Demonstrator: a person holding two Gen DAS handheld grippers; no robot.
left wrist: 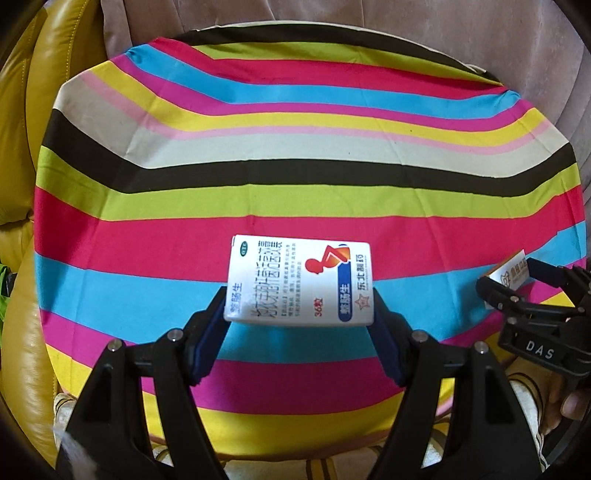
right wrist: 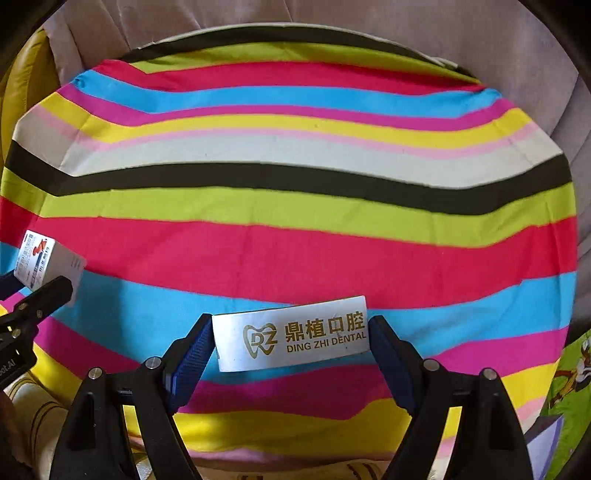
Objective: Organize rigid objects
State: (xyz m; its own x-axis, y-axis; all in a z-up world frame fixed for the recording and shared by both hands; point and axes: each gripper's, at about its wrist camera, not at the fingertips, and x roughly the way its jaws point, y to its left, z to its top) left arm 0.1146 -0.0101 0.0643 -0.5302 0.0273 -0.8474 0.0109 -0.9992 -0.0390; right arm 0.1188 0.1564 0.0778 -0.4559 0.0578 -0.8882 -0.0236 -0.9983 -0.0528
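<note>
My left gripper (left wrist: 299,314) is shut on a white medicine box (left wrist: 301,282) with red and blue print, held a little above the striped cloth (left wrist: 295,158). My right gripper (right wrist: 291,345) is shut on a white dental box (right wrist: 291,338) marked "DING ZHI DENTAL", also held over the cloth. In the left wrist view the right gripper (left wrist: 517,284) with the dental box (left wrist: 511,271) shows at the right edge. In the right wrist view the left gripper (right wrist: 29,291) with the medicine box (right wrist: 44,264) shows at the left edge.
The cloth (right wrist: 295,155) covers a rounded cushion. A yellow leather seat (left wrist: 22,110) lies to the left and grey-pink fabric (left wrist: 443,33) behind. A green printed item (right wrist: 569,387) sits at the lower right of the right wrist view.
</note>
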